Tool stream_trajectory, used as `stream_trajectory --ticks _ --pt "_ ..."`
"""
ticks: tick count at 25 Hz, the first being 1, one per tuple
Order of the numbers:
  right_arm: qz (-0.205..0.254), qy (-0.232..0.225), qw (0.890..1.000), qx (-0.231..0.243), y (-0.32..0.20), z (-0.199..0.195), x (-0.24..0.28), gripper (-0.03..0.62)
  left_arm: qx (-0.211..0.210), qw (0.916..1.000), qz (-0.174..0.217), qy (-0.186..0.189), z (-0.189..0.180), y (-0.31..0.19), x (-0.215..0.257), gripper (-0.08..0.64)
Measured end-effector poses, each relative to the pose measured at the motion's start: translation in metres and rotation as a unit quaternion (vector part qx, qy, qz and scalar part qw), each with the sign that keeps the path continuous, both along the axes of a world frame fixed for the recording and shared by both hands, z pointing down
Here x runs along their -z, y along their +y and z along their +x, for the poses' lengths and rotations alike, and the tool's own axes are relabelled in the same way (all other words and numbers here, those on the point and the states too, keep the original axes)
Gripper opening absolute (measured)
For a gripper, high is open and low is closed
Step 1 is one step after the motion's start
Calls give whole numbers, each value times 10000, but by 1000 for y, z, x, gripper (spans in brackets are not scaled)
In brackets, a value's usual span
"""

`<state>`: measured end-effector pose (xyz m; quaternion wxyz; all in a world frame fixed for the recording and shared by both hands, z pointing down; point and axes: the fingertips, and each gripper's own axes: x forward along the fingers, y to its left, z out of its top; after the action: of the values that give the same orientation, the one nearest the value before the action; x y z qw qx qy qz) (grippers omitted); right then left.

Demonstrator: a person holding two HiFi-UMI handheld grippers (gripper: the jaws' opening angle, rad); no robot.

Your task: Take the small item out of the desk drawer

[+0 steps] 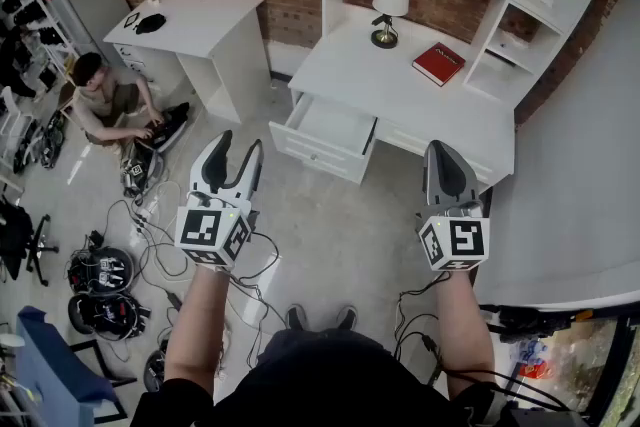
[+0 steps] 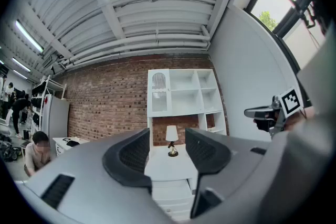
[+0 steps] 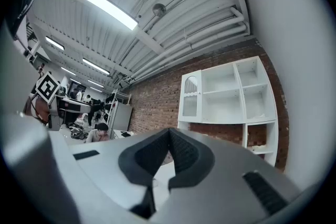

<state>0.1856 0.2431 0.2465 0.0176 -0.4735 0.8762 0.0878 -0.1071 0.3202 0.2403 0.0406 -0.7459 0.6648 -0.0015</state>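
Two handheld grippers, both raised over the floor, short of the white desk (image 1: pixel 400 90). Left gripper (image 1: pixel 238 147): jaws moderately apart, nothing between them. Right gripper (image 1: pixel 446 151): jaws pressed together, empty. Desk drawer (image 1: pixel 318 153): pulled out at the desk's left end, well apart from both grippers; interior appears plain white, and the small item cannot be made out there. On desktop: table lamp (image 1: pixel 389 5), red book (image 1: pixel 438 63). Seated person (image 1: pixel 105 100): on floor, far left
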Motion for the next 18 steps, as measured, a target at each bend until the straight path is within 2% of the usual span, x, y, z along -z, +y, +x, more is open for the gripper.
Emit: stream_trajectory --ticks 6,10,12,13,15,18 --pt "-7 -27 10000 71 0 20 -3 0 70 10000 -12 -50 22 3 0 207" --pt "10 -217 9997 138 -1 35 -2 2 157 9999 -3 -53 33 5 0 207" --pt "-86 -265 9995 125 -6 44 -6 128 215 9998 19 -16 37 7 1 208" --pt "-146 -265 9995 119 -8 49 -9 165 245 9997 30 9 39 9 1 209" --pt "-233 -282 9993 122 -12 57 -14 196 300 9995 39 74 40 13 -1 209" --pt "-277 -293 9991 130 -19 66 -18 206 373 9992 12 148 36 15 -4 213"
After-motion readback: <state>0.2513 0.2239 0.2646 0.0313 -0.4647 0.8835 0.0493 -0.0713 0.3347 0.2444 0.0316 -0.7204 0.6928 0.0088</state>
